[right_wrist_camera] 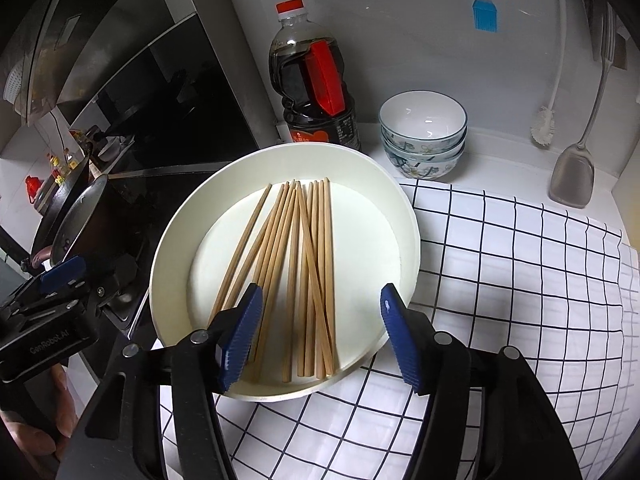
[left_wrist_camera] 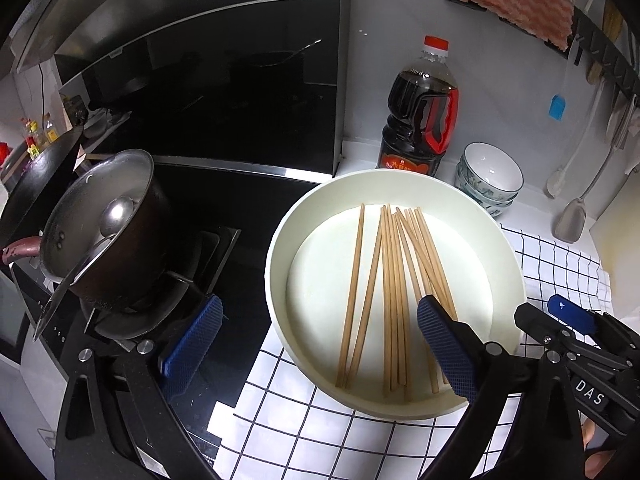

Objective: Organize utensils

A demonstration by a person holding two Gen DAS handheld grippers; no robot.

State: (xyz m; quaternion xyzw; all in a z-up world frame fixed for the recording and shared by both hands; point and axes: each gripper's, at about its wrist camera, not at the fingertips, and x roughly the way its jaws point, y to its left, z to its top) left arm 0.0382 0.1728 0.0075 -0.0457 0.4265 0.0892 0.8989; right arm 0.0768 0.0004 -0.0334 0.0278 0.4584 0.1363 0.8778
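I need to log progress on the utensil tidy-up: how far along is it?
Done: the wooden chopsticks all lie in the white round tray on the checked cloth, though loosely fanned and crossing. In hand: nothing; the left gripper and right gripper are open above the tray. Left: possibly aligning them.

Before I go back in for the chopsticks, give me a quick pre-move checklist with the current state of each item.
1. Left gripper open and empty: ok; nothing sits between its blue pads.
2. Right gripper open and empty: ok; its jaws stand apart above the chopsticks' near ends.
3. Loose wooden chopsticks all inside the round white tray: ok.
4. Chopsticks aligned for a single clean grasp: not ok; they fan out and several cross.
5. Tray fully supported on the white black-grid cloth: cannot tell; its left edge hangs toward the black stovetop.
6. Dark soy sauce bottle and stacked floral bowls clear of the tray: ok; they stand behind it.
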